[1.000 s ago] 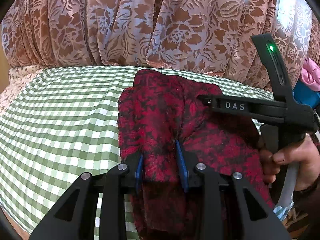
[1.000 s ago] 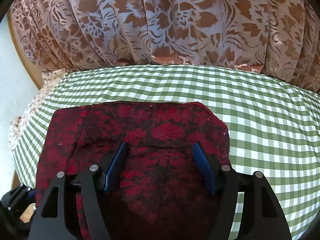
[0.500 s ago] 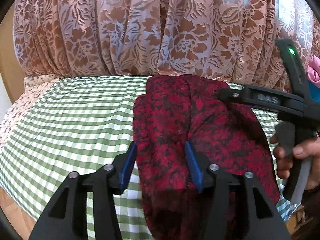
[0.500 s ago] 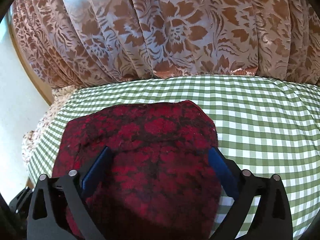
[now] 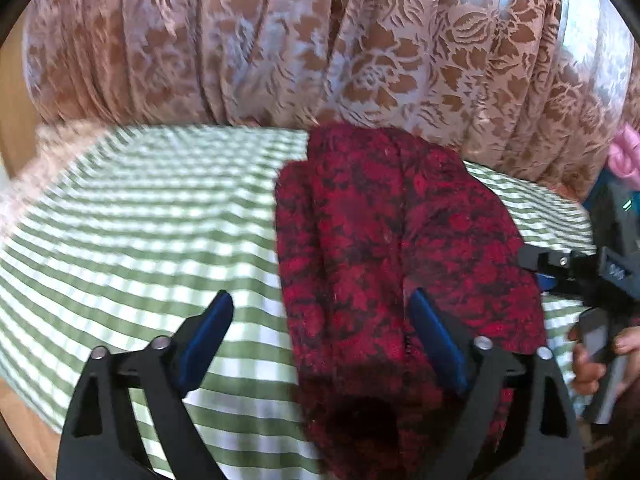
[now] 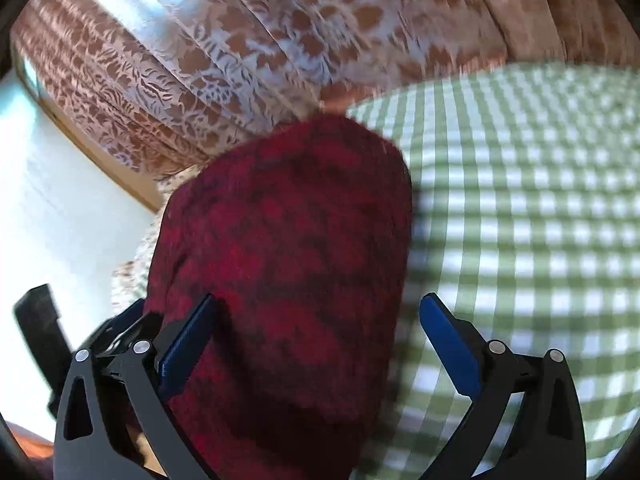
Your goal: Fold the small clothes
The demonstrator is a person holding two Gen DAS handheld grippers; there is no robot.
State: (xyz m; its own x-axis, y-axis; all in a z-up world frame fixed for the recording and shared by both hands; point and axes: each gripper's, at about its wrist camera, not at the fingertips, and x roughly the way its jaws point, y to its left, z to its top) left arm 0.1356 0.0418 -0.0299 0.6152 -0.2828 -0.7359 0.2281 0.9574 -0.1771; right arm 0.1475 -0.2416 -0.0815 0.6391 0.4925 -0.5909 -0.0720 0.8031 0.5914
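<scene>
On the green-checked bench (image 5: 120, 240), a folded red garment (image 5: 384, 240) is lying; my left tool (image 5: 320, 332) is opening around it, my right tool (image 6: 316, 332) is hanging released.

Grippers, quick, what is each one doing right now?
Left gripper: opening, holding nothing, red cloth loose between its fingers.
Right gripper: open, holding nothing.

The garment (image 5: 400, 248) is deep red with an irregular black floral mottle. The cloth (image 5: 140, 232) beneath it carries a green-and-white gingham check. The curtain (image 5: 320, 40) behind is pale pinkish-silver with a brown flower-and-leaf pattern. Both grippers have black frames; the left gripper (image 5: 320, 340) and the right gripper (image 6: 316, 340) carry blue pads (image 6: 448, 340). A pink item (image 5: 626, 152) shows at the right edge.
</scene>
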